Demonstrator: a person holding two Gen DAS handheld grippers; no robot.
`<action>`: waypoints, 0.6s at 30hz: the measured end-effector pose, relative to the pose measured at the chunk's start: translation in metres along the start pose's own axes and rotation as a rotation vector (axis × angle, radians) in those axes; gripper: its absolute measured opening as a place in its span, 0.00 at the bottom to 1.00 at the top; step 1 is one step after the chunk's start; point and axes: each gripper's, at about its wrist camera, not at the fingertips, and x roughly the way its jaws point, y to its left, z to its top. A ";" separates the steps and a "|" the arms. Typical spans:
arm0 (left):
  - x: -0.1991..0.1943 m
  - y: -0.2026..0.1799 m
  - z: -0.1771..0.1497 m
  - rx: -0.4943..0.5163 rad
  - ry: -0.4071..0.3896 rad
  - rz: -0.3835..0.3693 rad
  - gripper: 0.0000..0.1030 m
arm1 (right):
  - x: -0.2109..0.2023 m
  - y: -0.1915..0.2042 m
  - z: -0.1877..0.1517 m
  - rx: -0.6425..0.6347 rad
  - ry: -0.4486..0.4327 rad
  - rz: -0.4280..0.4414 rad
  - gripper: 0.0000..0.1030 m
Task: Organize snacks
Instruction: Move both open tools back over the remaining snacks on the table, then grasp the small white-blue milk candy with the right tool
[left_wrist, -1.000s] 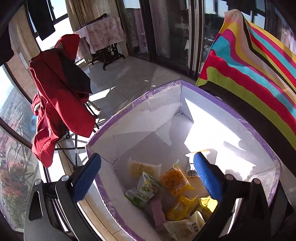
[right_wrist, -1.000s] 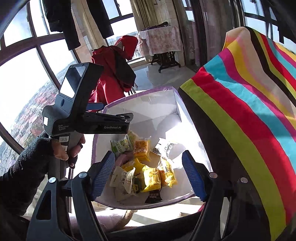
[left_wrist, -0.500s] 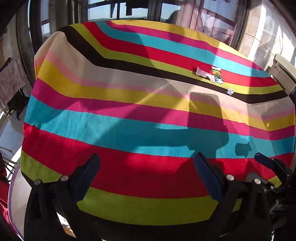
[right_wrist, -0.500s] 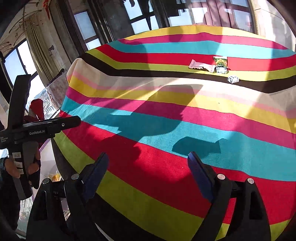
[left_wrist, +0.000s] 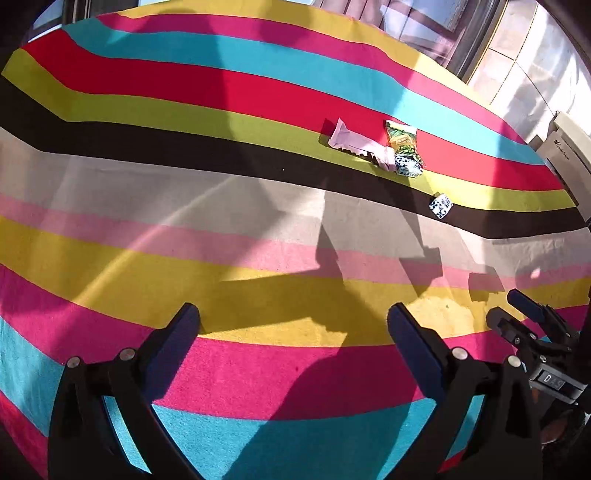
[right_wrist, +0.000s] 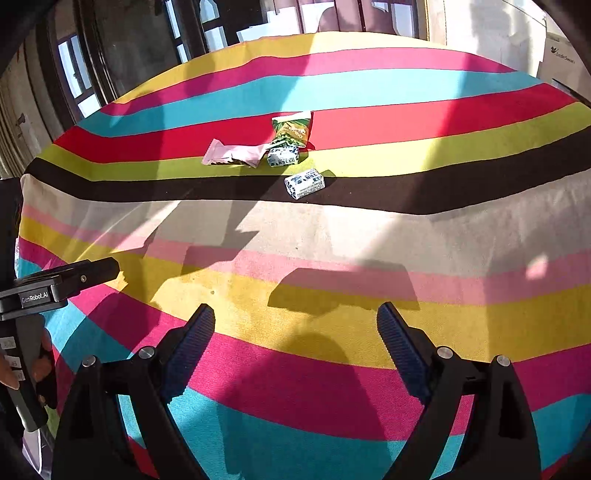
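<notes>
Several snacks lie far ahead on the striped tablecloth (right_wrist: 332, 229): a pink wrapper (right_wrist: 232, 154) (left_wrist: 354, 144), a green packet (right_wrist: 291, 130) (left_wrist: 402, 139), and two small white-and-blue boxes, one touching the packet (right_wrist: 283, 156) (left_wrist: 408, 168), one alone on the black stripe (right_wrist: 304, 183) (left_wrist: 440, 206). My left gripper (left_wrist: 293, 325) is open and empty above the yellow stripe. My right gripper (right_wrist: 295, 325) is open and empty, level with it; it also shows at the right edge of the left wrist view (left_wrist: 532, 317). The snacks are well beyond both.
The tablecloth (left_wrist: 221, 229) covers the whole table. The left gripper's body (right_wrist: 55, 284) and the hand holding it sit at the left edge of the right wrist view. Windows and a white appliance (left_wrist: 565, 147) stand beyond the table's far edge.
Both grippers swung away from the white box of snacks beside the table and now face across it, moving forward over the stripes toward the remaining snacks. Both stay open.
</notes>
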 end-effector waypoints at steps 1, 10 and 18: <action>0.000 0.000 -0.005 0.015 -0.030 -0.008 0.98 | 0.008 -0.003 0.009 0.002 -0.002 -0.004 0.84; -0.003 0.000 -0.008 0.009 -0.060 -0.033 0.98 | 0.065 0.000 0.075 -0.100 0.016 0.019 0.73; -0.003 0.000 -0.009 0.018 -0.055 -0.022 0.98 | 0.065 0.005 0.071 -0.212 0.026 0.045 0.34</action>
